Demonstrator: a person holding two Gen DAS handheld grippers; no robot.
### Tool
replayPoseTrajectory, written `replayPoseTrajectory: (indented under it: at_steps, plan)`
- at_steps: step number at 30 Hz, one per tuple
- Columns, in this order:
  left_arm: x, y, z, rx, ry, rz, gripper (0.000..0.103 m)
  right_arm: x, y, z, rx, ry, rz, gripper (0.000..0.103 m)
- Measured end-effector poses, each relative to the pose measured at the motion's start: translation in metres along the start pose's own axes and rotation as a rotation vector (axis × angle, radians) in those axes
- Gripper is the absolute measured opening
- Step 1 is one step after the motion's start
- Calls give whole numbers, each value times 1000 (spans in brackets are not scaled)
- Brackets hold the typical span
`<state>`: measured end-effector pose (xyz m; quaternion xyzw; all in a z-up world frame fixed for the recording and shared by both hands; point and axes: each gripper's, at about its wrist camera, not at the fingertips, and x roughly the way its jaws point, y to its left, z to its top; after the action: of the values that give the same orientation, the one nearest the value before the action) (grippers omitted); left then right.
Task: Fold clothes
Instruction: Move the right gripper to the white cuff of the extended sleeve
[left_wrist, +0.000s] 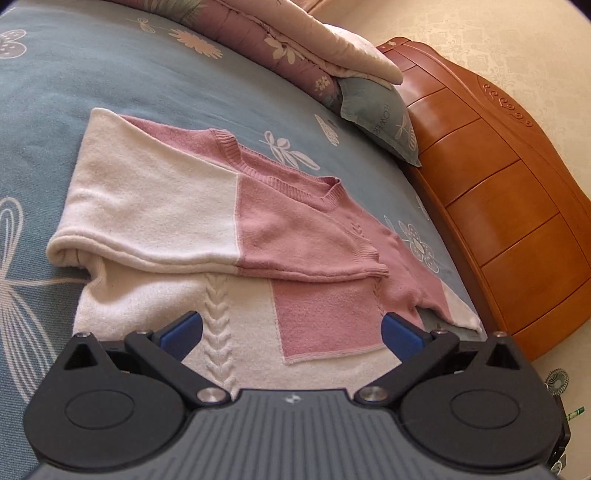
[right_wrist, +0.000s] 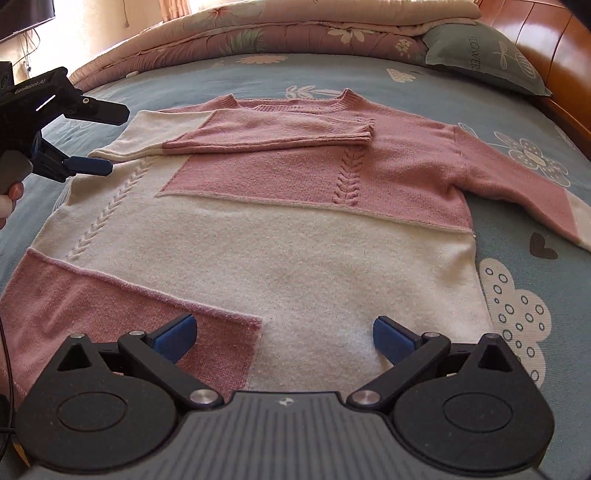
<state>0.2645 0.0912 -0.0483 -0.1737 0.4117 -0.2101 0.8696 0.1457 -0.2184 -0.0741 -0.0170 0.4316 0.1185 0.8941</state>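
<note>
Bedsheet (right_wrist: 517, 229) bears sweater (right_wrist: 258, 240) beneath spread right gripper (right_wrist: 284, 334).

Bright daylight, fisheye-bowed edges, dark corners, mostly sharp

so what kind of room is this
Most likely a bedroom in a home: the sweater lies on a bed with a blue floral sheet, a wooden headboard stands at one end, and a pillow rests beside a folded quilt.
</note>
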Motion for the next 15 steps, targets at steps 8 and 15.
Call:
replayPoseTrajectory:
  at_steps: [8,15]
  plan:
    - [9,-48,-16,248,-31,60,102,1,-16,16,-4,-54,-18,103]
    - [27,-40,-20,229,24,74,102,18,-62,22,199,-51,71,103]
